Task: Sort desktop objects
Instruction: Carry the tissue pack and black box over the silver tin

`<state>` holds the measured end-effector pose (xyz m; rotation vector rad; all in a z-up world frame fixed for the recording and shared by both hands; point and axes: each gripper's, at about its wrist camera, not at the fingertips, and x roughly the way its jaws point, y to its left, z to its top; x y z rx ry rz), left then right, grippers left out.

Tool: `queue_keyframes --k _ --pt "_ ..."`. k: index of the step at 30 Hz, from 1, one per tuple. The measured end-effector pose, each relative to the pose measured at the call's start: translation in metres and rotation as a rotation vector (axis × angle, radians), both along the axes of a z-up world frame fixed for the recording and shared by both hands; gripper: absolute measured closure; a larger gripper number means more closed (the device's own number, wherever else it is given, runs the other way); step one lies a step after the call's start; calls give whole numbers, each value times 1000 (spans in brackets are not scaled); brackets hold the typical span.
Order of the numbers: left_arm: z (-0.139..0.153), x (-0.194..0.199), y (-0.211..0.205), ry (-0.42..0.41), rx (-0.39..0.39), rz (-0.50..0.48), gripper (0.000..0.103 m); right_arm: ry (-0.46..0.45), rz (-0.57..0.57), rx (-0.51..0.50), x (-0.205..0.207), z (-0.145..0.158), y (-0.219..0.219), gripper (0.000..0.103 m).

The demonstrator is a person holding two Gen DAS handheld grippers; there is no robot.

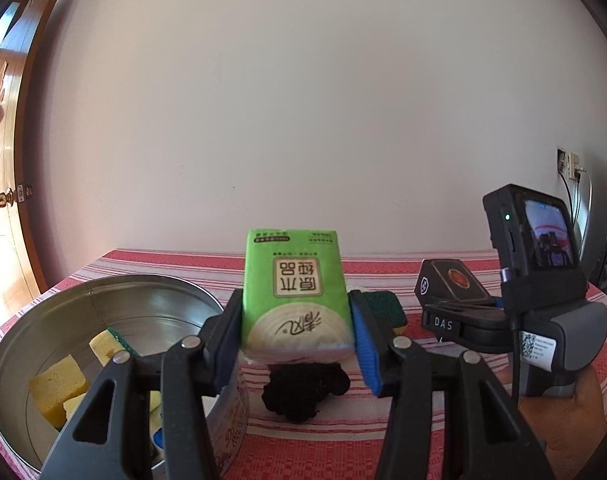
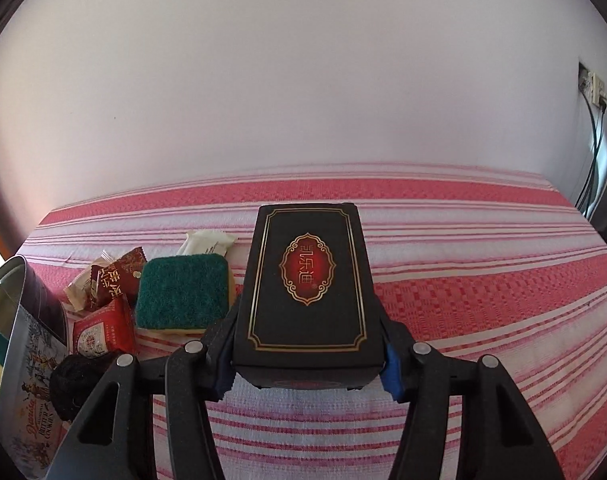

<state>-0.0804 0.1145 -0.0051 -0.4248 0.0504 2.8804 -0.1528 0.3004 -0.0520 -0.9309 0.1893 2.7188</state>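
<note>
My left claw (image 1: 297,340) is held forward and tilted a little down, and its two pads press on the sides of the green pack (image 1: 295,292), which is lifted off the desk. My right claw (image 2: 307,364) points more steeply down. Its blue pads grip a black box (image 2: 307,280) on both sides. In the left view, my right hand (image 1: 563,412) holds the handle of that claw from below.

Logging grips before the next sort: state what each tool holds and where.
Left tool clamps the green tissue pack across its lower side edges. Right tool grips the black box by the sides of its near end.
</note>
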Motion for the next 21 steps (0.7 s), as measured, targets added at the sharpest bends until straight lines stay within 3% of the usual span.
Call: queue_keyframes --k 8,21 --pt "-2 1 -6 7 5 8 53 116 -12 63 35 11 -14 44" --pt "-18 0 -8 6 6 10 53 166 22 71 23 14 -32 44"
